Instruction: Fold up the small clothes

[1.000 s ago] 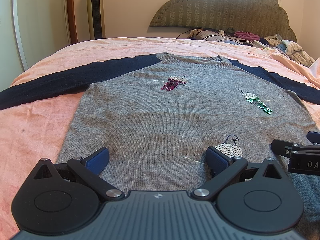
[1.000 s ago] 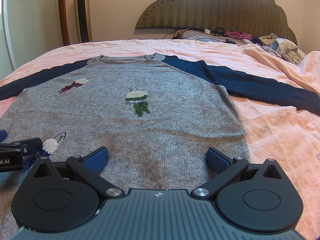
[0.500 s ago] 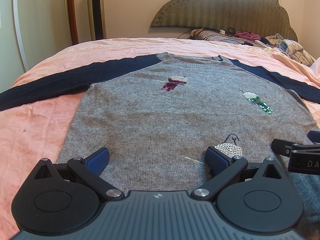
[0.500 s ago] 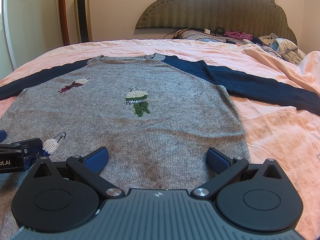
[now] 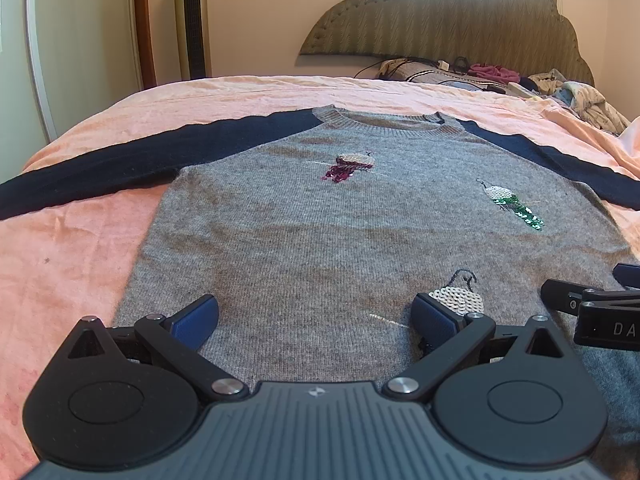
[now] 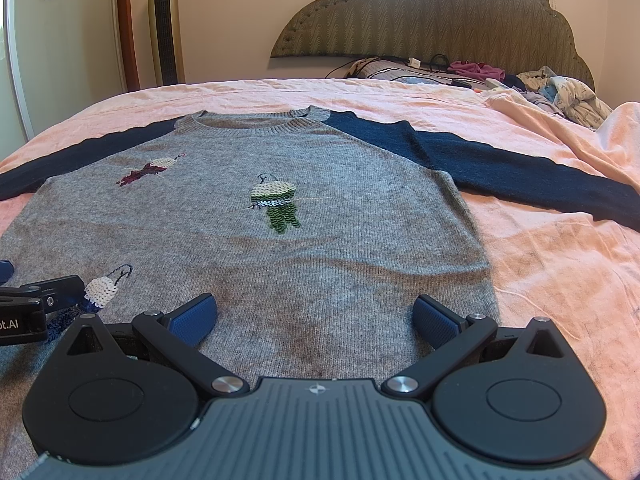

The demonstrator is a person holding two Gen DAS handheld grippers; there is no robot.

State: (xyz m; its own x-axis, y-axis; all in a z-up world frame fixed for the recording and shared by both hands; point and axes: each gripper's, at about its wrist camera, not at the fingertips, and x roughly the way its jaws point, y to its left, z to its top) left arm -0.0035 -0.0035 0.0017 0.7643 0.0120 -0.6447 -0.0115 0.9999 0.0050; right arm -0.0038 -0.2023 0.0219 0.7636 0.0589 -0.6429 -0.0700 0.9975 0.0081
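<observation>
- A grey sweater [image 5: 320, 248] with navy sleeves lies face up and flat on the pink bedspread [image 5: 68, 264], its neckline toward the headboard [image 5: 452, 16] and both sleeves stretched out to the sides.
- My left gripper [image 5: 316, 320] hangs low over the sweater's near hem, its blue fingers [image 5: 196, 318] spread wide with only grey knit between them and nothing held.
- Its right finger sits just beside a sequin patch [image 5: 456, 300] of white scales near the hem.
- My right gripper [image 6: 316, 318] hangs over the hem on the sweater's other side, fingers [image 6: 434, 320] likewise wide apart and empty; its right finger is near the sweater's side edge.
- Each gripper shows at the edge of the other's view, so the two sit side by side along the hem.
- Two more sequin figures mark the chest: a burgundy one [image 5: 350, 166] near the collar and a green one [image 6: 276, 206] nearer the middle.
- At the head of the bed are a pillow [image 6: 396, 70] with cables across it and a heap of crumpled clothes [image 6: 568, 94].
- A tall tower fan [image 5: 192, 20] stands against the far wall.
</observation>
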